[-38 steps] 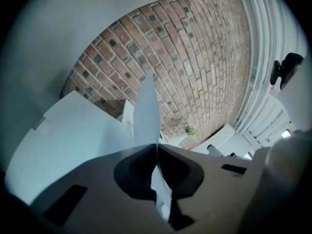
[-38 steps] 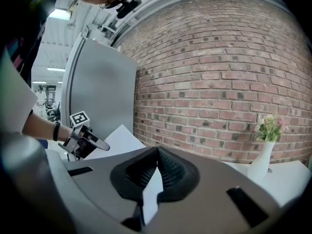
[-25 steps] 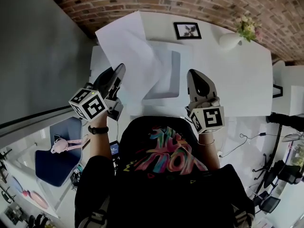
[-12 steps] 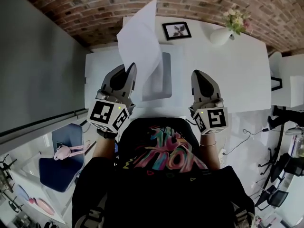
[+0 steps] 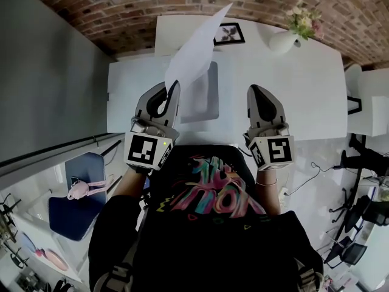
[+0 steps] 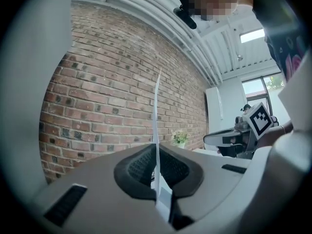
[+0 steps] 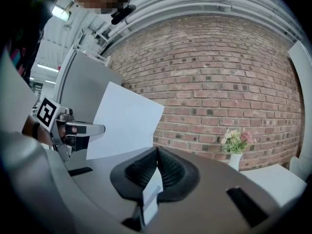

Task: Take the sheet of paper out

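My left gripper point(image 5: 169, 90) is shut on the lower corner of a white sheet of paper point(image 5: 196, 52). The sheet stands up in the air over the white table point(image 5: 304, 96), clear of the grey-topped white box point(image 5: 206, 96) below it. In the left gripper view the paper point(image 6: 157, 112) is seen edge-on, pinched between the ribbed pads point(image 6: 141, 165). My right gripper point(image 5: 261, 91) hovers to the right of the box, shut with nothing in it; its pads point(image 7: 168, 165) meet. From the right gripper view the sheet point(image 7: 124, 122) and the left gripper point(image 7: 78, 129) show at the left.
A framed picture point(image 5: 226, 34) and a white vase with flowers point(image 5: 290, 34) stand at the table's far side against the brick wall point(image 5: 121, 5). A grey partition point(image 5: 42, 72) runs along the left. A blue chair with a pink toy point(image 5: 76, 190) is at lower left.
The left gripper has rolled and moved right and up with the sheet, which now stands nearly edge-on instead of spread wide. The right gripper has shifted slightly.
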